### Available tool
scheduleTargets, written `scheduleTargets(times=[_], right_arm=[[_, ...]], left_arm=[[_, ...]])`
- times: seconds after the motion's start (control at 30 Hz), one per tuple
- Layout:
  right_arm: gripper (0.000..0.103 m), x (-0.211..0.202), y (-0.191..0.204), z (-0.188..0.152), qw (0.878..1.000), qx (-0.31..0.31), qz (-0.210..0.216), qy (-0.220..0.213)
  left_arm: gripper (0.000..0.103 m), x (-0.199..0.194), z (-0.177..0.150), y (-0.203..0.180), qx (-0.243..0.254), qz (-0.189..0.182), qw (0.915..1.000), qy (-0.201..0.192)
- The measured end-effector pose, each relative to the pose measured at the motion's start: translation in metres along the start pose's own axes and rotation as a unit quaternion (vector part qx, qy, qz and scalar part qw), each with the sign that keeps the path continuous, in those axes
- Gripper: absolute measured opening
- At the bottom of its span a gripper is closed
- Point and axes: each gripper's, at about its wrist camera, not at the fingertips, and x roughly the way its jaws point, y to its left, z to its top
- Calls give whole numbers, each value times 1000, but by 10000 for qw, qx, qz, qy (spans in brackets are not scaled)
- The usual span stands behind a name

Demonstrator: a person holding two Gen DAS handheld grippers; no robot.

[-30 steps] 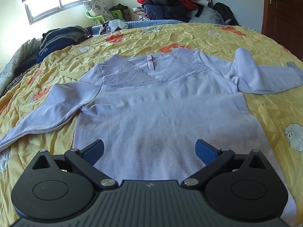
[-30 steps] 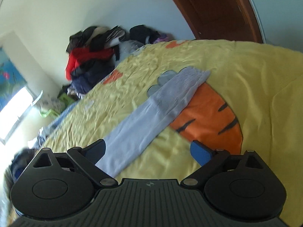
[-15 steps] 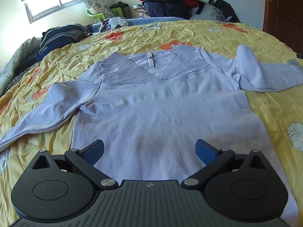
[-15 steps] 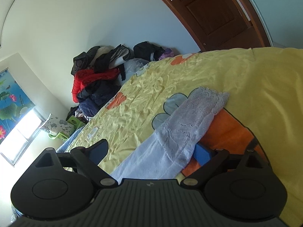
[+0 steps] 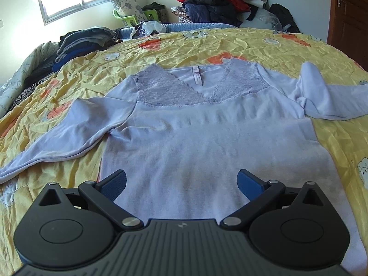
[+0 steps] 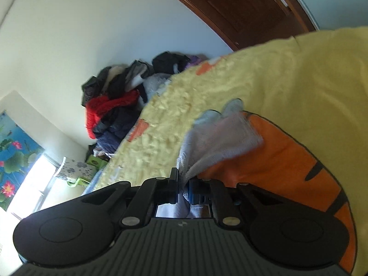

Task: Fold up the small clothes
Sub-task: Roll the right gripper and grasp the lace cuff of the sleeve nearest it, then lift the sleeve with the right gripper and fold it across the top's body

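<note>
A lilac long-sleeved top [image 5: 207,138] with a lace yoke lies flat, front up, on the yellow bedspread [image 5: 207,43]. Its left sleeve [image 5: 69,135] runs out to the left; its right sleeve [image 5: 322,101] runs out to the right edge. My left gripper [image 5: 181,181] hovers open over the hem, nothing between its blue pads. In the right wrist view, my right gripper [image 6: 184,184] is shut on the lace cuff [image 6: 220,135] of the right sleeve, which bunches up ahead of the jaws over an orange carrot print [image 6: 287,161].
A pile of red, navy and black clothes [image 5: 218,0] sits past the far end of the bed. Folded dark garments [image 5: 80,43] lie at the far left. A green basket [image 5: 133,16] stands under the window. A brown wooden door [image 6: 241,7] is on the right.
My right gripper moved forward along the sleeve to its lace cuff and closed on it; the cuff now bunches between the jaws. The left gripper and the top's body stayed put.
</note>
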Motion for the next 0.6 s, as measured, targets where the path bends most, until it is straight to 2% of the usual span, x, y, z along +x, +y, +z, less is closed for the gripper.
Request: scheduleTargets(times=[0.2,0.37,0.6], right_arm=[[12,-13,36,-5,9977,-199,643,120],[12,-17,65,-19,9927,-335,1059,480],[12,-16,101,-48,9835,-329,1469,1000]], left_arm=[[103,2,2,8,-98,119,9999,-8],[103,8,4,10,-66,354,9994,17],[103,13,4,13,-30,492,9988,54]])
